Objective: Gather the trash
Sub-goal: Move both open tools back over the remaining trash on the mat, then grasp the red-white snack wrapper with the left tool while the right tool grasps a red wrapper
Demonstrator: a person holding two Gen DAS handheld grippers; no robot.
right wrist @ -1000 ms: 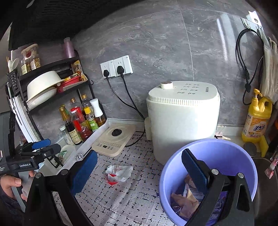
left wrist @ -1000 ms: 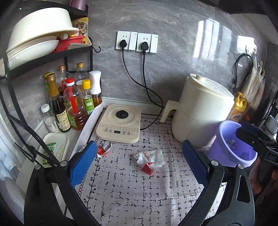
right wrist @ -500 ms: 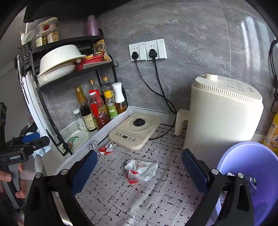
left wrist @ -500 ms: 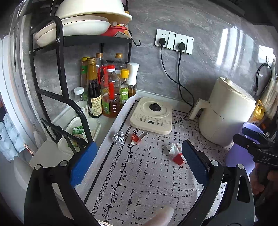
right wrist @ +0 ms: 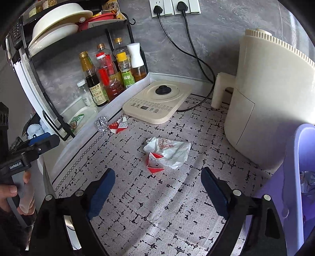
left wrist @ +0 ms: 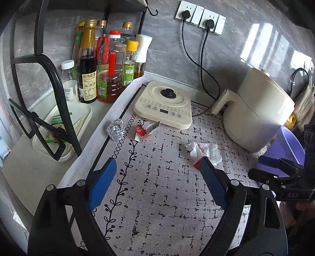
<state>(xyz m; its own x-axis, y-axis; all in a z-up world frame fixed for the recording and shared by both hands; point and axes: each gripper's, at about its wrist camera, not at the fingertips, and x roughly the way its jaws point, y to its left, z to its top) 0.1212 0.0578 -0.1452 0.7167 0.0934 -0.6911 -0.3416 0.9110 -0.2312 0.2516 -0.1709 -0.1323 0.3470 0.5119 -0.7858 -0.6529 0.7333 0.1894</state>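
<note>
A crumpled white wrapper (right wrist: 169, 150) with a red-and-white carton scrap (right wrist: 154, 161) lies mid-mat. My right gripper (right wrist: 157, 179) hangs just in front of it, jaws closing, nothing between them. A foil ball (left wrist: 116, 130) and a torn red-and-white packet (left wrist: 142, 131) lie by the mat's left border. My left gripper (left wrist: 157, 173) hovers over the mat short of them, jaws also closing on nothing. Its right finger hides part of the carton scrap. The purple bin (right wrist: 295, 167) stands at the right with trash inside.
A cream induction cooker (left wrist: 165, 104) sits at the back of the patterned mat (left wrist: 157, 197), and a cream air fryer (left wrist: 258, 110) beside the bin. Bottles (left wrist: 110, 69) and a black rack (left wrist: 49, 82) crowd the left. Cords run from wall sockets (left wrist: 200, 14).
Both grippers have come down toward the mat. The right one swung left, away from over the bin, to the wrapper. Both pairs of jaws have narrowed a little.
</note>
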